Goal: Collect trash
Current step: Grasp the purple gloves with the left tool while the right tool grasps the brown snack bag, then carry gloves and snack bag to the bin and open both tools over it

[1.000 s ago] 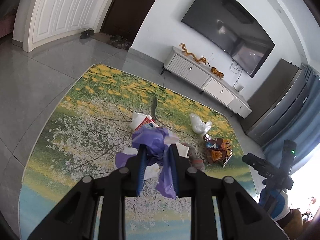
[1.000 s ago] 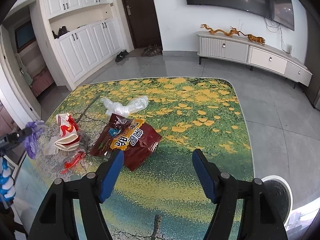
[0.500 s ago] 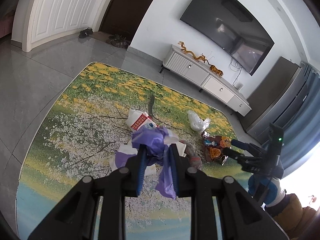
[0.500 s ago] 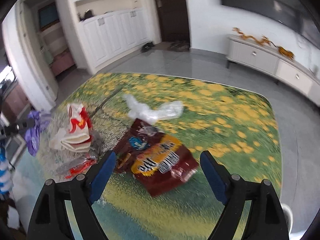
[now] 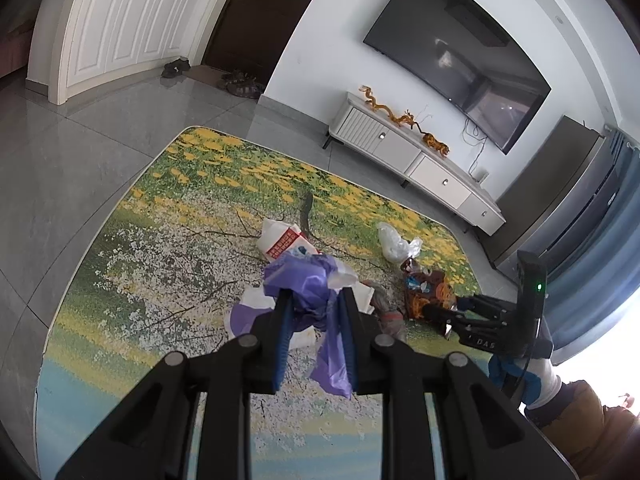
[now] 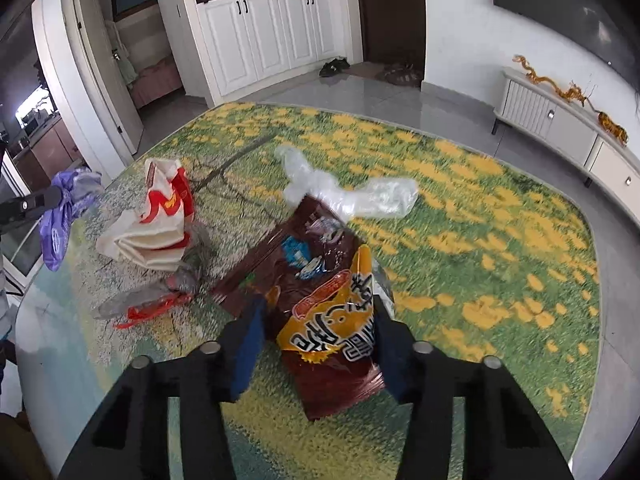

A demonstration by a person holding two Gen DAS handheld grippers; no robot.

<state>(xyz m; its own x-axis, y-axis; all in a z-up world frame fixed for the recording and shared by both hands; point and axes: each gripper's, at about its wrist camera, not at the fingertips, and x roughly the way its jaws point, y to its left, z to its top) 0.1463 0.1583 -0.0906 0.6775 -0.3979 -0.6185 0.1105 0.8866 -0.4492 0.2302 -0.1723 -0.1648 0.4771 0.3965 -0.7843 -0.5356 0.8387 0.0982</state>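
Note:
My left gripper (image 5: 314, 306) is shut on a crumpled purple plastic bag (image 5: 304, 280) and holds it above the flowered rug (image 5: 192, 216); the bag also shows at the left edge of the right wrist view (image 6: 66, 208). My right gripper (image 6: 318, 320) has its jaws narrowed around the near end of a brown and orange snack bag (image 6: 320, 288) that lies on the rug; the same bag shows in the left wrist view (image 5: 426, 288). A red and white paper bag (image 6: 160, 220), a clear plastic bag (image 6: 352, 196) and a red wrapper (image 6: 156, 304) lie on the rug.
White and purple paper scraps (image 5: 256, 304) lie under the left gripper. A white TV cabinet (image 5: 412, 164) stands by the far wall under a TV (image 5: 460, 52). White cupboards (image 6: 272, 36) and a dark door (image 6: 392, 12) are behind. Grey tile floor (image 5: 80, 140) surrounds the rug.
My right gripper has moved forward and down to the snack bag and its jaws have closed in from wide open to either side of the bag. The left gripper keeps holding the purple bag.

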